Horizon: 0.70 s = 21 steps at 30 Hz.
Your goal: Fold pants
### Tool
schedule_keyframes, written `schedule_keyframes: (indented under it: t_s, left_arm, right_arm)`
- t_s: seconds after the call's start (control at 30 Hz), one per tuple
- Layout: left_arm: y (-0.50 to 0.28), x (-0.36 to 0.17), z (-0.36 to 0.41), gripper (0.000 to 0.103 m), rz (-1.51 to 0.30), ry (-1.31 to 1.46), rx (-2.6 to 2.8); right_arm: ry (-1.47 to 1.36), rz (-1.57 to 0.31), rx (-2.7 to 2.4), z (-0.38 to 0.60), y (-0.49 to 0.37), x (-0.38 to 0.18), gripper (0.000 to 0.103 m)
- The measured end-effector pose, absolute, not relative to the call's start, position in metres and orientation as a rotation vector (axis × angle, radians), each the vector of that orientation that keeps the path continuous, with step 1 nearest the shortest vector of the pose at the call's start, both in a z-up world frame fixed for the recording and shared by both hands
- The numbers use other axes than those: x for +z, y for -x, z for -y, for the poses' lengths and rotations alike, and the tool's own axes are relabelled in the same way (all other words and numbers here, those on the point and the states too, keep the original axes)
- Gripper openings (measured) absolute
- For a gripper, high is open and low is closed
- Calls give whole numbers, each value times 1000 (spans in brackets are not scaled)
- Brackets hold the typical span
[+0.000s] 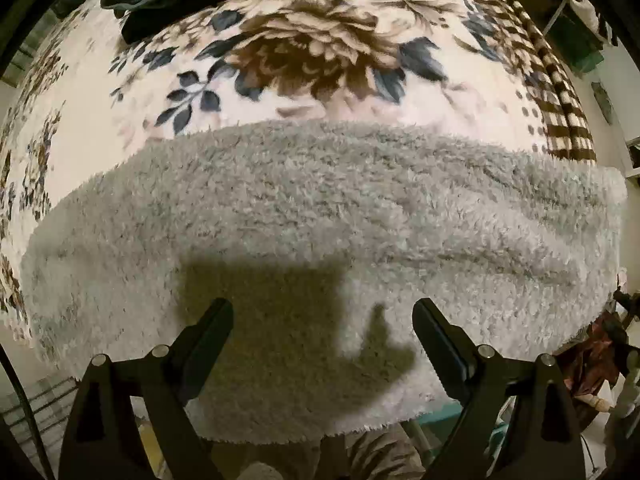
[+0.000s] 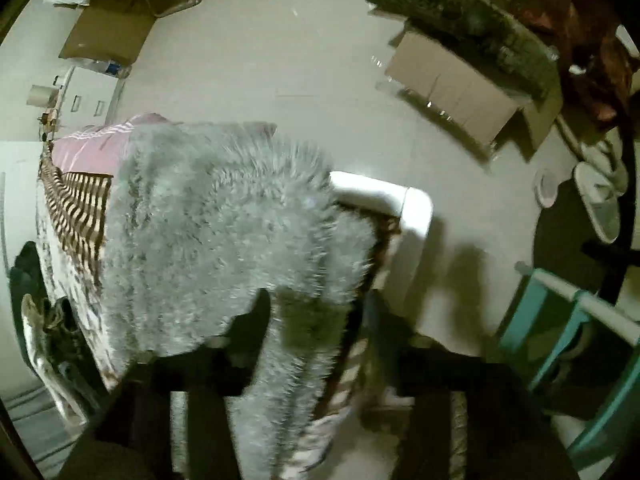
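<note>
Grey, shaggy fleece pants (image 1: 320,220) lie spread in a wide band across a floral blanket (image 1: 280,60) on a bed, their pile thick and tufted, with faint lengthwise creases across the middle. The near edge hangs just over the bed's side. From the right wrist view, the same pants (image 2: 224,232) drape off the bed's corner, one narrow fuzzy part trailing down toward the floor.
</note>
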<state>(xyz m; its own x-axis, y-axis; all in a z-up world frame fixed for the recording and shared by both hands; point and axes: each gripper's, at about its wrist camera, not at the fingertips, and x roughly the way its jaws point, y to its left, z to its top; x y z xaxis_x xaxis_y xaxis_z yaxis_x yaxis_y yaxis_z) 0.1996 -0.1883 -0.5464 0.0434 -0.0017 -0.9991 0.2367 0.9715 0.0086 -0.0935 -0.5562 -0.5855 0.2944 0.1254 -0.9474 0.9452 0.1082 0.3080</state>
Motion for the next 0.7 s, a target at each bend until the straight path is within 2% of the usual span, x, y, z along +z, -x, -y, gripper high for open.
schedule_keyframes:
  t_s: [0.1,0.27,0.53,0.7]
  left_arm:
    - [-192,-545,175,92,-1528,-155,-165]
    - [-179,-537,110,92,-1552,-47,-80]
    - [-195,-515,-86,92,-1503,86,122]
    - [-213,-545,-193,91,-1505,100,207]
  right_arm:
    - [-1302,-1139,-778,540,90,-575,58]
    - [-1175,-1299,-541,449,52,-558,58]
    - [-1142,-1524,-167,235,-34,-568,58]
    - [-1225,-1576,-201,139,-33,-606,58]
